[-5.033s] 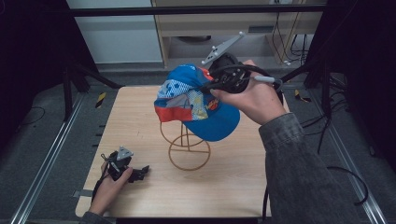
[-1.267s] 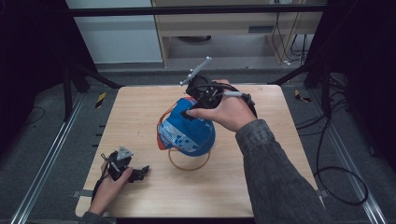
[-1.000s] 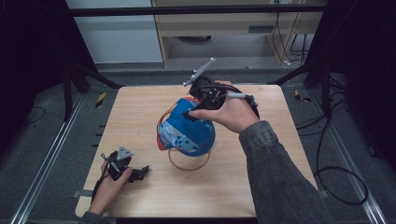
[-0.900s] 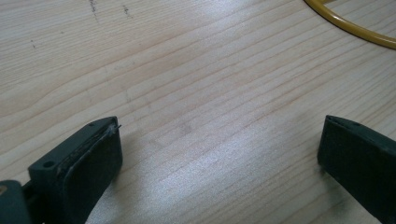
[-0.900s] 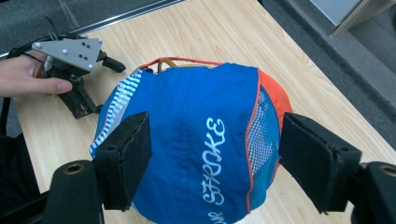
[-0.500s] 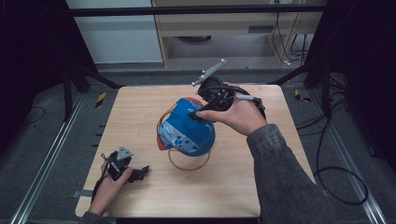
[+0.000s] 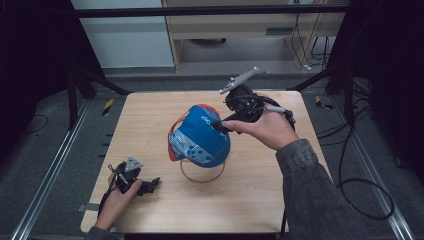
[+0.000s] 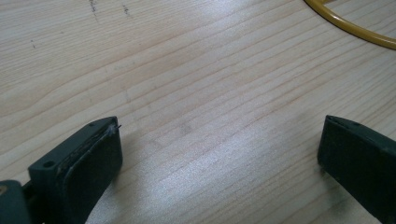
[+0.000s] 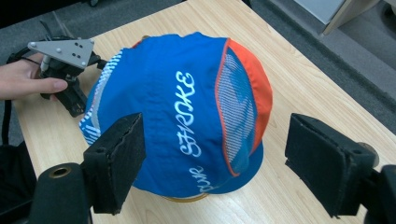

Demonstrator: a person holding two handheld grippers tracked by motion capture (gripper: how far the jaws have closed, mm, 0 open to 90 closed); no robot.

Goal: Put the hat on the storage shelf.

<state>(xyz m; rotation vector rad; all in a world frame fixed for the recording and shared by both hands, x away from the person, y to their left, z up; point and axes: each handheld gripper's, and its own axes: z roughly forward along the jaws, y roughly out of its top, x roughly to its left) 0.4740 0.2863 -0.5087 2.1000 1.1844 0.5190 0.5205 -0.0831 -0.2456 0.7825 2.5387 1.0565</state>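
Note:
A blue cap (image 7: 199, 141) with an orange panel and white lettering sits on a yellow wire stand (image 7: 186, 173) at the middle of the table. My right gripper (image 7: 220, 125) is at the cap's right upper side. In the right gripper view the cap (image 9: 187, 112) lies just beyond the right gripper (image 9: 219, 163), which is open; its jaws have just been opening and neither pad presses the cloth. My left gripper (image 7: 150, 184) rests low at the table's front left. In the left gripper view the left gripper (image 8: 219, 158) is open over bare wood, the stand's ring (image 8: 355, 28) beyond it.
The wooden table (image 7: 150, 115) has bare wood on all sides of the stand. A dark frame and rails run along both sides. Cables trail on the floor at the right. In the right gripper view the left gripper (image 9: 65, 79) shows behind the cap.
The cap, held up above the stand five seconds ago, now sits on it. Over the last second my right hand has drawn back to the right, off the cap. The left hand stayed put.

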